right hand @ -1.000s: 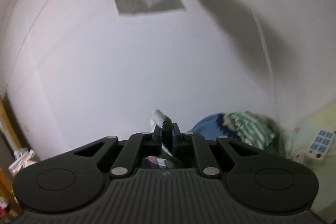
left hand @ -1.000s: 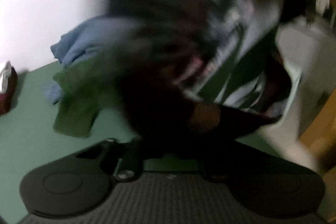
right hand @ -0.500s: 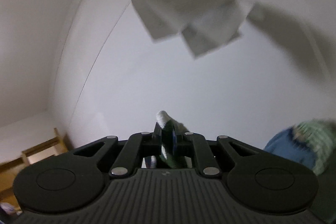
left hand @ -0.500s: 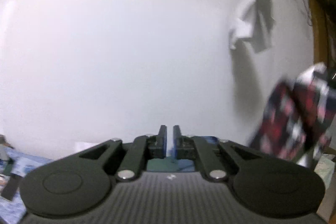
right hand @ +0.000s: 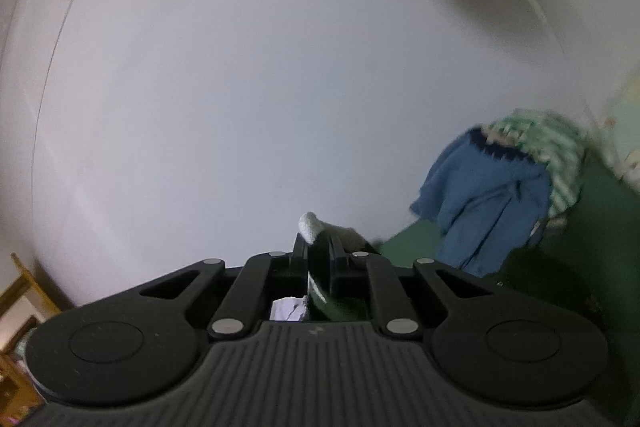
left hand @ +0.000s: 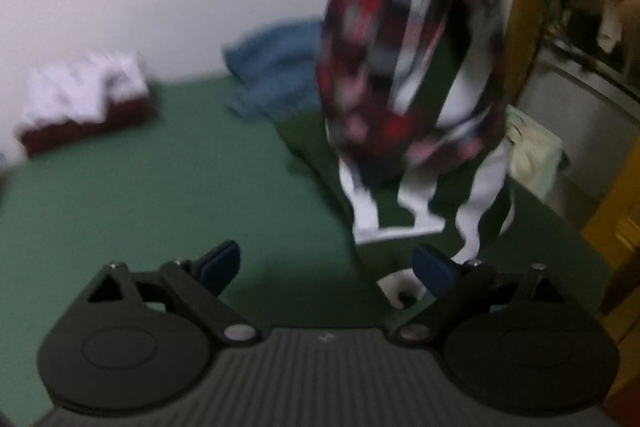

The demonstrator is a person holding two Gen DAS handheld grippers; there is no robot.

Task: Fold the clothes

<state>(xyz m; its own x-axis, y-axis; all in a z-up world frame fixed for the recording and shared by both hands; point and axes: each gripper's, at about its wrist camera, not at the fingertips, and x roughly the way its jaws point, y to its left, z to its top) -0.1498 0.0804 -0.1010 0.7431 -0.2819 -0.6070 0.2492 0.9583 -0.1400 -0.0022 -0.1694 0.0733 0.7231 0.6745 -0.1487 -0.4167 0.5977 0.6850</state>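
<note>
A garment with a red, white and dark pattern and green-and-white stripes hangs blurred at the upper right of the left wrist view, its hem reaching the green table. My left gripper is low over the table just left of that hem, jaws opening wide with nothing between them. My right gripper is shut on a green-and-white fold of the garment, which sticks up past the fingertips. It faces a white wall.
A blue garment lies heaped at the back of the table, also visible as blue cloth under a green striped piece. A white-topped box sits at the back left. Wooden furniture stands right of the table.
The left gripper went from shut to wide open and its view swung from the wall down to the table and hanging garment. The right gripper's view shifted, bringing the blue heap further in at the right.
</note>
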